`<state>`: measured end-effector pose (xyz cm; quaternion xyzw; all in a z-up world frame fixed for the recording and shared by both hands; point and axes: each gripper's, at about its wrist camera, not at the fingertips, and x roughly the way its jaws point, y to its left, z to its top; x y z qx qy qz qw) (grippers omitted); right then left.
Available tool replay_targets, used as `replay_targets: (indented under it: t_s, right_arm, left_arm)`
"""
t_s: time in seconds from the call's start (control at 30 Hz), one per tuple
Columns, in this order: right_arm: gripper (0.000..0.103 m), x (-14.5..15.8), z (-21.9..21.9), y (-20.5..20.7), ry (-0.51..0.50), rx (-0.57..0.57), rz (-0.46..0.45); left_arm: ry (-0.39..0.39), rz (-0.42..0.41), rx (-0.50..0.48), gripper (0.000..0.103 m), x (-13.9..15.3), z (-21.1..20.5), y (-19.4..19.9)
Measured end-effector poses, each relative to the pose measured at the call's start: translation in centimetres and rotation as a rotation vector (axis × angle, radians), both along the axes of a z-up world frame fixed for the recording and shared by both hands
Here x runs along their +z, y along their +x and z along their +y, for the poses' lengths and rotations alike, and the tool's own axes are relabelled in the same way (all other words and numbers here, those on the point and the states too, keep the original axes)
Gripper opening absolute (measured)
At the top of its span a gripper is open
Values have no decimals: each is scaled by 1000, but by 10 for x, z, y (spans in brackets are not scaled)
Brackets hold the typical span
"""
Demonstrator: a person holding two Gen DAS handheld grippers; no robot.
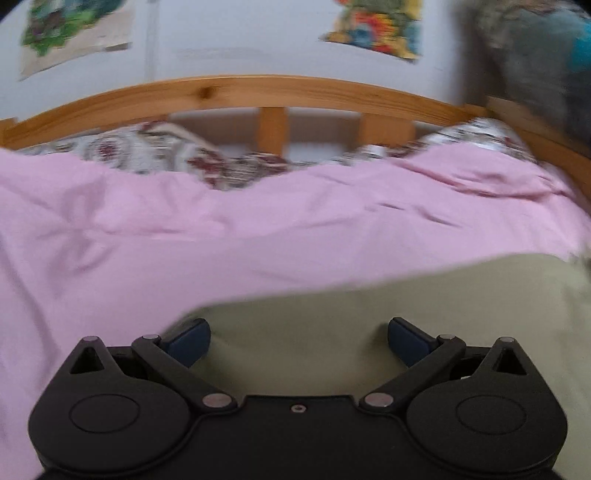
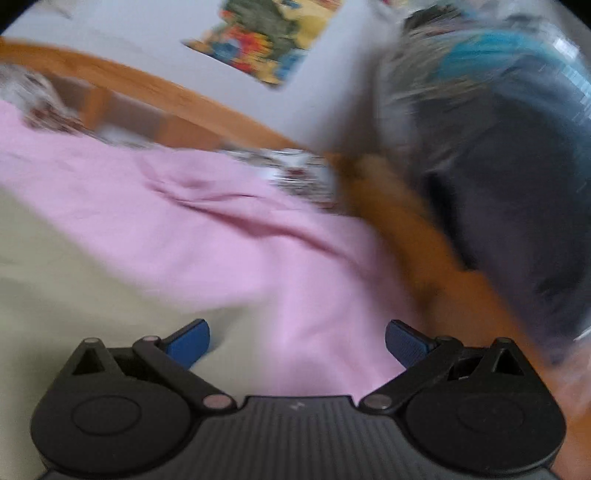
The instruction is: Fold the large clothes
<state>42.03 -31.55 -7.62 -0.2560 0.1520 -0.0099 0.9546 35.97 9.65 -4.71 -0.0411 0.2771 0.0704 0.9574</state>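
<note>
A pale wall [image 1: 240,40] rises at twelve o'clock, two bright pictures [image 1: 373,26] taped to it. Below runs a pine headboard [image 1: 258,88] with upright slats. A pink sheet [image 1: 184,221] covers the bed, floral pillows [image 1: 166,151] behind. At two o'clock, blurred dark bundles [image 2: 498,166]. Soft daylight.

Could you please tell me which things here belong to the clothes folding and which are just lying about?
Belong: olive-green garment; left gripper, open; right gripper, open.

Lying about: pink sheet, floral bedding, wooden headboard, wall pictures.
</note>
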Motion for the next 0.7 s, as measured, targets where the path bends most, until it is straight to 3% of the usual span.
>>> replay_targets:
  t_s: [0.1,0.23,0.3,0.37,0.5,0.7]
  right_arm:
    - [103,21,1,-14,119,-29,21]
    - [103,33,37,-65,265,144,144]
    - [103,24,62,-94,300,237,177]
    - [103,7,84,-116,307,292,163]
    - [103,-28,114,-132,194,325,69]
    - [103,-52,127,-130,141,293,41]
  left_arm:
    - [-82,19,77,102,15,6,-1]
    - [-216,73,201,102,38,-19,-41]
    - [-269,25,149,102,34,-39,-65]
    - [-218,2,132,102,22,-59,-76]
    - [-35,6,171,102,-11,-83,-77]
    - [17,-18,191,102,-34,-87,-73]
